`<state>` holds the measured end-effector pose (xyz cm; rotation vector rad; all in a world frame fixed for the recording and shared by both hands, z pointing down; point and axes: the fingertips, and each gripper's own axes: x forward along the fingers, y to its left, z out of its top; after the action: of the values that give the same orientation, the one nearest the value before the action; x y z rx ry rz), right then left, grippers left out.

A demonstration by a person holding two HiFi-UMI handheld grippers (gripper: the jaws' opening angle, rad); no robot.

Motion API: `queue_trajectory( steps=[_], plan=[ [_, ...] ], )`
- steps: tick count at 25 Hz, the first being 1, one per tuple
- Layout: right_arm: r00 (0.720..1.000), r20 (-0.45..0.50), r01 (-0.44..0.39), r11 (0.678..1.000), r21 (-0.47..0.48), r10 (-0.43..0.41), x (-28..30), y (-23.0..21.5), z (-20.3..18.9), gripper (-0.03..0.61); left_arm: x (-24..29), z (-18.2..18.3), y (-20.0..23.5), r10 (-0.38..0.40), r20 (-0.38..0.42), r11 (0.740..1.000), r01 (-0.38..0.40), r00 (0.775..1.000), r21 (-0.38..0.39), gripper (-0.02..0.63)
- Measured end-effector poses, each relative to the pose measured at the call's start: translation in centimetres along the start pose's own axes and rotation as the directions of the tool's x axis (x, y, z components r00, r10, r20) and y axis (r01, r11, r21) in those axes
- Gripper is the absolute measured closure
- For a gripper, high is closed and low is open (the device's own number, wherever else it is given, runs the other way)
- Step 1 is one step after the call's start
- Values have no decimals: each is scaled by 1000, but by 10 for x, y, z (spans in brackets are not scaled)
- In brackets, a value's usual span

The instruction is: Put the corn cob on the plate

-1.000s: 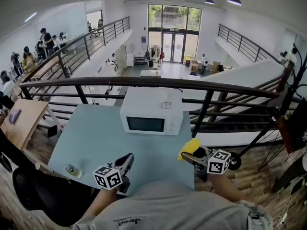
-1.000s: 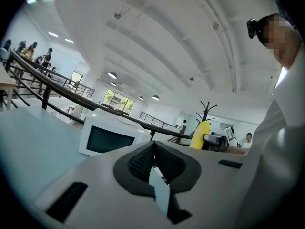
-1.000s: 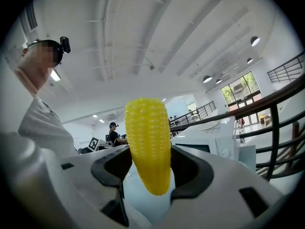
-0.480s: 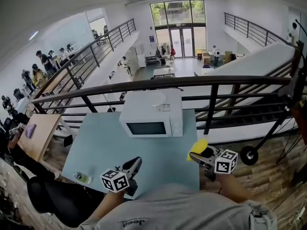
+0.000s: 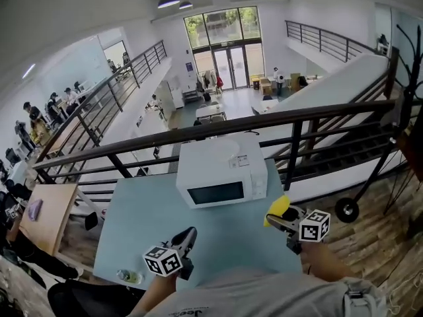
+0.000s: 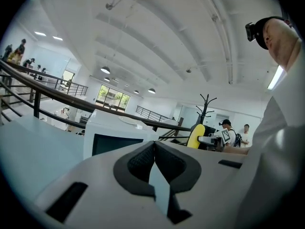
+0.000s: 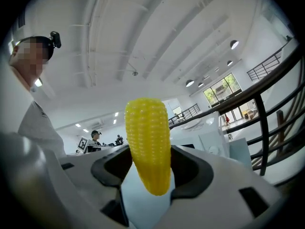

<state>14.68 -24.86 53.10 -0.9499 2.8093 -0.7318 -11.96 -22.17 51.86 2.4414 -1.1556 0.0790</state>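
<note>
1. A pale blue-green table (image 5: pixel 135 220) fills the foreground, with no plate visible on it.
2. A white box-shaped microwave oven (image 5: pixel 221 177) stands at its far edge. The pale round shape (image 5: pixel 228 149) on its roof may be the plate, ahead and left of the loaded hand.
3. The right gripper (image 7: pixel 151 171) has its jaws clamped on the yellow corn cob (image 7: pixel 147 137), long axis crosswise to them. Only the right gripper view shows this grip.
4. The left gripper (image 6: pixel 153 151) has its jaws together, empty.
</note>
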Motion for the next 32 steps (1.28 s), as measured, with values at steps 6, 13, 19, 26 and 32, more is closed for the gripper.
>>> queue_trajectory(
  steps=[6,13,19,26,32],
  plan=[
    [995,-96,28,997,-73,-35,59,5,11,318,-6,18,57,-12,52,1000,13,999,-7,595],
    [985,-171,-13,956,-294,-39,116,-21,92,318,26,57,80,-12,100,999,7,995,53,595],
    [949,-304,-54,903,-427,-86,166,-60,136,318,71,98,97,-11,126,995,-1,992,95,595],
    [898,-429,-133,872,-471,-95,234,-101,159,318,135,142,123,-21,130,987,0,991,160,595],
    [836,-532,-175,855,-488,-133,277,-131,160,318,173,167,133,-28,133,984,4,991,177,595]
  ],
)
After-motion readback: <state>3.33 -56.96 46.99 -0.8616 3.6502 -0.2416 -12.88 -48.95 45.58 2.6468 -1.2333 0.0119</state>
